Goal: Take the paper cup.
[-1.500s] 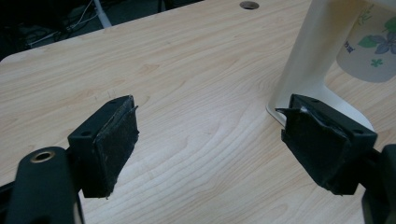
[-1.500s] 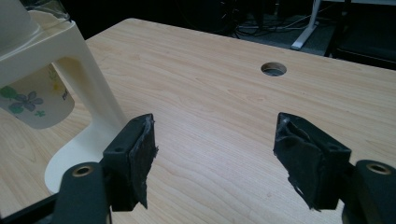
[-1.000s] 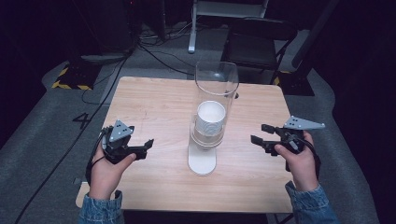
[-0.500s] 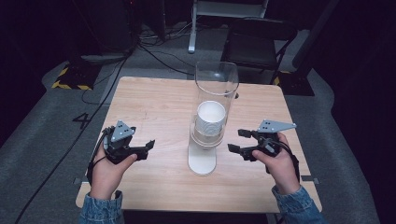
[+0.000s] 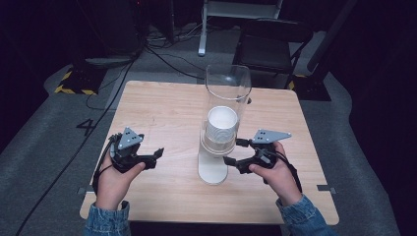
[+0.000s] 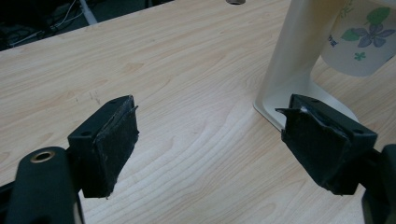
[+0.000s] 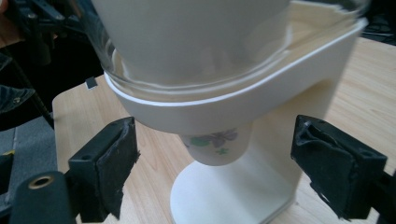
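Observation:
A cream cup dispenser (image 5: 212,172) stands mid-table with a clear tube (image 5: 227,81) on top, holding a stack of white paper cups (image 5: 222,120). The lowest cup (image 7: 215,147), printed with flowers, pokes out under the holder ring (image 7: 224,109). My right gripper (image 5: 232,151) is open just right of the dispenser, its jaws level with that cup and on either side of it in the right gripper view (image 7: 215,163), not touching. My left gripper (image 5: 156,158) is open over bare wood to the left, pointing at the stand (image 6: 292,56) and cup (image 6: 362,42).
The wooden table (image 5: 162,108) has a small hole near the far edge behind the tube. A black chair (image 5: 273,44) and cables lie on the floor beyond the table. Bare wood lies between my left gripper's jaws (image 6: 210,140).
My right gripper has moved left, from the table's right side up to the dispenser. The left gripper has hardly shifted.

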{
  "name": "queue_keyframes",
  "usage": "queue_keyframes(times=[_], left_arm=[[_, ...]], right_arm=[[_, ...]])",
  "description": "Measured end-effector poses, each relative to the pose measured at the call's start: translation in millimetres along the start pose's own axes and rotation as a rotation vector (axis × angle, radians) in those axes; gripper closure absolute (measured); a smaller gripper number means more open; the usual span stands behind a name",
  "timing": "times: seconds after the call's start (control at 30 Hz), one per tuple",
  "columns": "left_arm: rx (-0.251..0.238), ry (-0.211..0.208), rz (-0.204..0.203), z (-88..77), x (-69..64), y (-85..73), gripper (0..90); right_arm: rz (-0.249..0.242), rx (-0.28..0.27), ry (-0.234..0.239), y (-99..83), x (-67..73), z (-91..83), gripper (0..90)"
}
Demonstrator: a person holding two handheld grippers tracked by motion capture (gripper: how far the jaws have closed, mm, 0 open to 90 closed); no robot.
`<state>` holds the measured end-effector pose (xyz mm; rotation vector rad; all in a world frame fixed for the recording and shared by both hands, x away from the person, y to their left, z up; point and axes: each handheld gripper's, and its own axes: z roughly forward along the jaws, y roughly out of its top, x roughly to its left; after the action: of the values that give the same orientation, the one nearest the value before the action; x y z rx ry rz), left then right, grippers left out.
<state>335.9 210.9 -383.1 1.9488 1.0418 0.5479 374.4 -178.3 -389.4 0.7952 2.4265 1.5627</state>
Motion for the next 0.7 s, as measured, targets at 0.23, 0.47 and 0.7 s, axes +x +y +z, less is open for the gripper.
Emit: queue_keyframes(times=[0.23, 0.47, 0.7], left_arm=[[0.004, -0.002, 0.000, 0.4, 0.7, -0.7, 18.3], [0.011, -0.006, -0.006, 1.7, 0.6, -1.8, 18.3], [0.012, -0.006, 0.000, 2.2, 1.4, -2.1, 18.3]], right_arm=[[-0.004, 0.004, 0.002, -3.1, 3.5, 24.2, 16.5], [-0.010, -0.025, -0.005, -7.1, 3.9, 41.9, 16.6], [0.004, -0.078, -0.026, -11.2, 1.3, 53.0, 18.4]])
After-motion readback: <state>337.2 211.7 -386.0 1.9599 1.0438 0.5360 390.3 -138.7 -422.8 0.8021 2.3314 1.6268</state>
